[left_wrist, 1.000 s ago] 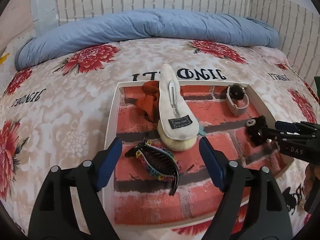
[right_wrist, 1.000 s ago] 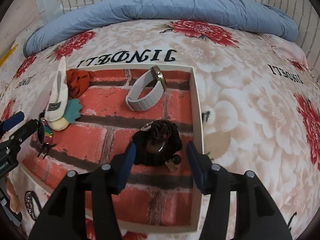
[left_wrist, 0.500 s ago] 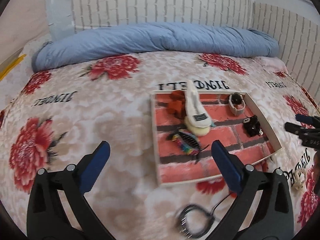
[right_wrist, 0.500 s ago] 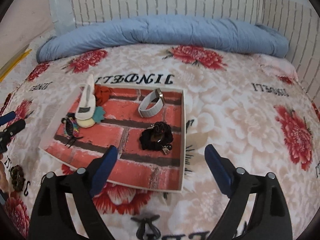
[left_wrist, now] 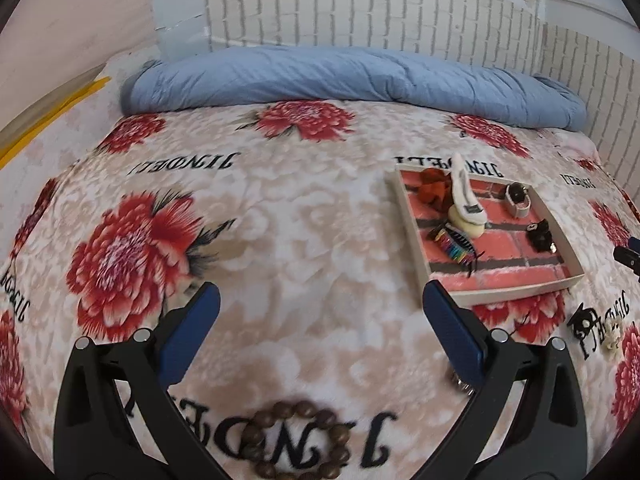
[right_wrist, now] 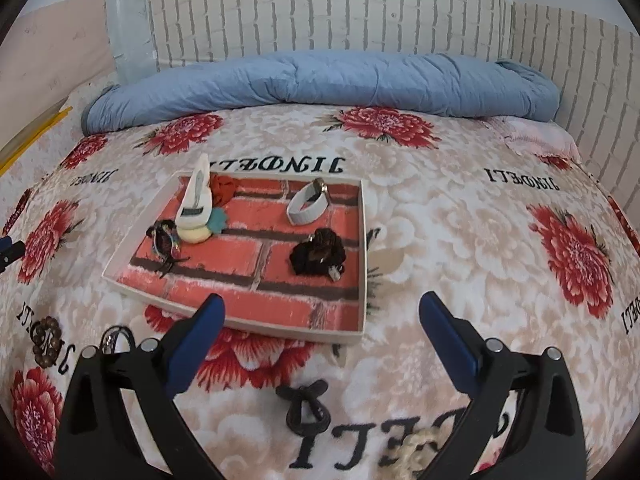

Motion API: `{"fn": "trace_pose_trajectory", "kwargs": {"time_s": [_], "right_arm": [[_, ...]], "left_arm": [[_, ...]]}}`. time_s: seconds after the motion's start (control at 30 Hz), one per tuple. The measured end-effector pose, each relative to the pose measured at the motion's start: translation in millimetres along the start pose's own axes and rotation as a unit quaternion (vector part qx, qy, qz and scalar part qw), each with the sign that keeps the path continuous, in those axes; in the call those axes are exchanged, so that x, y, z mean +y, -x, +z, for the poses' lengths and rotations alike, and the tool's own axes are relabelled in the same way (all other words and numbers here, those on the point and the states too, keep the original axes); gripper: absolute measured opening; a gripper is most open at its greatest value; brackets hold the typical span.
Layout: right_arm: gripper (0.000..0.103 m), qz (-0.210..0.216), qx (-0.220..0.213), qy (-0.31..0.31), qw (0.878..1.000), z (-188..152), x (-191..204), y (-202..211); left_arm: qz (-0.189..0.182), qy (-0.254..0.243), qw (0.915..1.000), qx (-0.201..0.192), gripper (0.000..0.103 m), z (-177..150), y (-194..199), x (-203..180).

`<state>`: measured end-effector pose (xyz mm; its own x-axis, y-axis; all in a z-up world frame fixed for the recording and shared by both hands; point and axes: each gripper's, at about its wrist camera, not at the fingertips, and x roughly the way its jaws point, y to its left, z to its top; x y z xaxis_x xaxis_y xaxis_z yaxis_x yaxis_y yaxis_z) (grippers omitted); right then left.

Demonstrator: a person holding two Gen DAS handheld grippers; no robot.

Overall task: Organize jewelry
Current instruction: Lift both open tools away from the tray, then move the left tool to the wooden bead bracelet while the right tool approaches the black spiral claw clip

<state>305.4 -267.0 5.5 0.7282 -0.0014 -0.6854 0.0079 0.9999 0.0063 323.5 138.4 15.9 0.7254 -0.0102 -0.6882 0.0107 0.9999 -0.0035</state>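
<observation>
One tray [right_wrist: 362,240], five accessories inside.

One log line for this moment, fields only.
left gripper: open, empty | right gripper: opening, empty | tray: five items | bead bracelet: outside on bedspread

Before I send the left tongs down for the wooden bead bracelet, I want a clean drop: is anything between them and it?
Nothing visible. The wooden bead bracelet lies alone on the floral bedspread, just below the open, empty left tongs. The tray sits farther off to the right.
</observation>
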Motion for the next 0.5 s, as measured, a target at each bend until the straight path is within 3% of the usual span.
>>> {"fn": "trace_pose_trajectory", "kwargs": {"time_s": [0.3, 0.5], "right_arm": [[0.096, -0.054, -0.026, 0.01, 0.998, -59.4, 15.2, -10.4], [0.096, -0.06, -0.027, 0.009, 0.998, -79.9, 16.7, -18.2]], "left_arm": [[0.008, 0.017, 0.9998, 0.012, 0.098, -55.8, -2.9, 6.2], [0.003, 0.025, 0.9995, 0.021, 0.098, -91.0, -5.4, -1.0]]}}
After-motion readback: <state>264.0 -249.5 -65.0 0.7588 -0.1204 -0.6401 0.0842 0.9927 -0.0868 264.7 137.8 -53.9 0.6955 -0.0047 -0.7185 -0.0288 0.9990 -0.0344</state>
